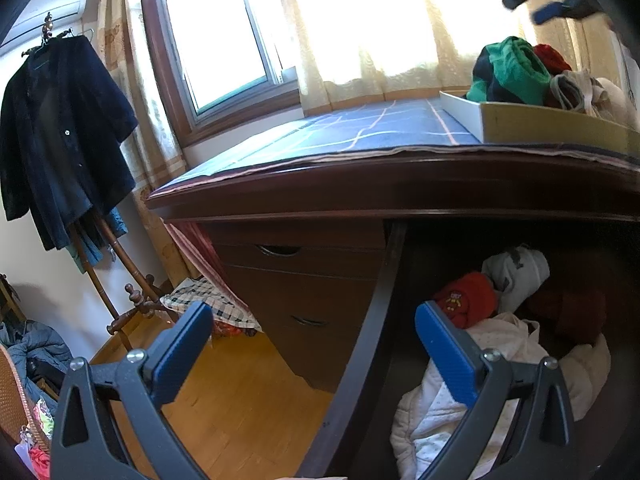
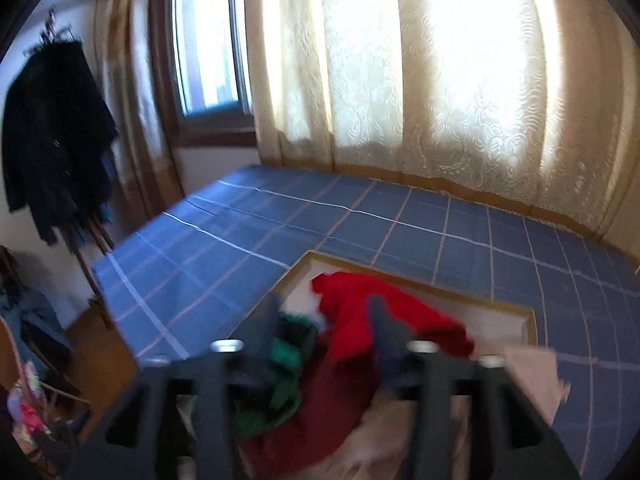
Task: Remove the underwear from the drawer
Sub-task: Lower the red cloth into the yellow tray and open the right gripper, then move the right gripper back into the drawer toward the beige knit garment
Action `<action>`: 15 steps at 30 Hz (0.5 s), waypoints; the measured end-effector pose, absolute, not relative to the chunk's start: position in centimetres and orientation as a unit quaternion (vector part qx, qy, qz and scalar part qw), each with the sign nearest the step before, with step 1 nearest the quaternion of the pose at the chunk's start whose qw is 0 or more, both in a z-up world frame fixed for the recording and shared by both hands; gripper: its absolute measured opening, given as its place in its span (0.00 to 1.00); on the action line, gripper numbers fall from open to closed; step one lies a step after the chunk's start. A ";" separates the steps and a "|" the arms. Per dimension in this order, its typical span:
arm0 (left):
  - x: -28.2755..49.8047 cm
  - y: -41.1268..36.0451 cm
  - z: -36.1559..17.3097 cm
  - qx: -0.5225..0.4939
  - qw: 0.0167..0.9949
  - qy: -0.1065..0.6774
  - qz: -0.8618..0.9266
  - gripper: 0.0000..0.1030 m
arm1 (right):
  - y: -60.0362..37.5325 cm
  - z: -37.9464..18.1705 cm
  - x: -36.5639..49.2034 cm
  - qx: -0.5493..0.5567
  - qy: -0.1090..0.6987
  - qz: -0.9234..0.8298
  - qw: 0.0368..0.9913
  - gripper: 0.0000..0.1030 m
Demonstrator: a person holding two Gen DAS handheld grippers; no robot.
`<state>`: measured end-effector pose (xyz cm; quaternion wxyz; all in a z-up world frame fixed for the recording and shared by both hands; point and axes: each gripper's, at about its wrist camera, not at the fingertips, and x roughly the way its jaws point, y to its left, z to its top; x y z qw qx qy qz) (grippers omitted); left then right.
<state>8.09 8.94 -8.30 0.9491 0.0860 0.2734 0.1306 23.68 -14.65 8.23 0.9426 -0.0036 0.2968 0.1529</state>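
The open dark wooden drawer (image 1: 372, 312) holds a red piece of underwear (image 1: 468, 300), a grey-white piece (image 1: 516, 276), a dark red one (image 1: 568, 308) and a white cloth (image 1: 500, 376). My left gripper (image 1: 316, 340) hovers in front of it, open, its blue pads on either side of the drawer's edge and holding nothing. On the desk top stands a shallow box (image 1: 520, 120) (image 2: 528, 316) with a red garment (image 2: 376, 312) and a green one (image 2: 284, 376). My right gripper (image 2: 328, 316) (image 1: 536, 0) is blurred above that box, jaws apart, with the red garment lying below them.
A blue checked cloth (image 2: 304, 232) covers the desk top, with cream curtains (image 2: 460, 92) behind. Closed drawers (image 1: 296, 280) sit left of the open one. A coat rack with a dark jacket (image 1: 60, 132) stands at the left over a wooden floor (image 1: 240, 392).
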 end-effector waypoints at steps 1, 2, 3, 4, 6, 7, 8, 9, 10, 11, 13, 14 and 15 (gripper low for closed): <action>8.0 8.9 -8.3 0.085 0.949 0.273 0.130 1.00 | -15.0 8.0 21.8 0.003 0.286 0.153 0.946 0.68; 7.9 9.0 -8.3 0.083 0.950 0.273 0.129 1.00 | -15.1 7.9 20.7 0.005 0.280 0.155 0.947 0.68; 7.9 9.0 -8.3 0.083 0.950 0.273 0.129 1.00 | -15.2 7.5 18.8 0.006 0.275 0.159 0.948 0.68; 7.9 9.0 -8.3 0.083 0.950 0.273 0.129 1.00 | -15.3 7.0 17.5 0.006 0.272 0.158 0.949 0.68; 7.9 9.0 -8.2 0.086 0.950 0.271 0.131 1.00 | -15.5 5.7 14.6 0.010 0.272 0.159 0.949 0.68; 7.8 9.0 -8.3 0.086 0.950 0.270 0.132 1.00 | -15.7 4.9 13.2 0.014 0.277 0.161 0.947 0.68; 7.8 9.0 -8.2 0.087 0.950 0.270 0.132 1.00 | -16.0 4.1 12.0 0.019 0.281 0.159 0.946 0.68; 7.7 8.9 -8.4 0.087 0.950 0.269 0.132 1.00 | -16.3 3.4 11.0 0.026 0.285 0.156 0.945 0.68; 7.7 8.9 -8.3 0.088 0.950 0.268 0.133 1.00 | -16.5 2.8 10.3 0.032 0.287 0.154 0.945 0.68; 7.7 8.8 -8.4 0.089 0.951 0.266 0.134 1.00 | -16.9 1.9 9.2 0.039 0.288 0.147 0.945 0.68; 7.5 8.5 -8.5 0.098 0.951 0.260 0.135 1.00 | -17.5 0.5 7.6 0.047 0.286 0.133 0.948 0.68; 7.5 8.4 -8.6 0.103 0.951 0.258 0.135 1.00 | -17.8 -0.1 6.9 0.052 0.286 0.127 0.948 0.68; 7.5 8.3 -8.6 0.106 0.951 0.259 0.133 1.00 | -18.0 -0.7 6.4 0.061 0.287 0.124 0.948 0.68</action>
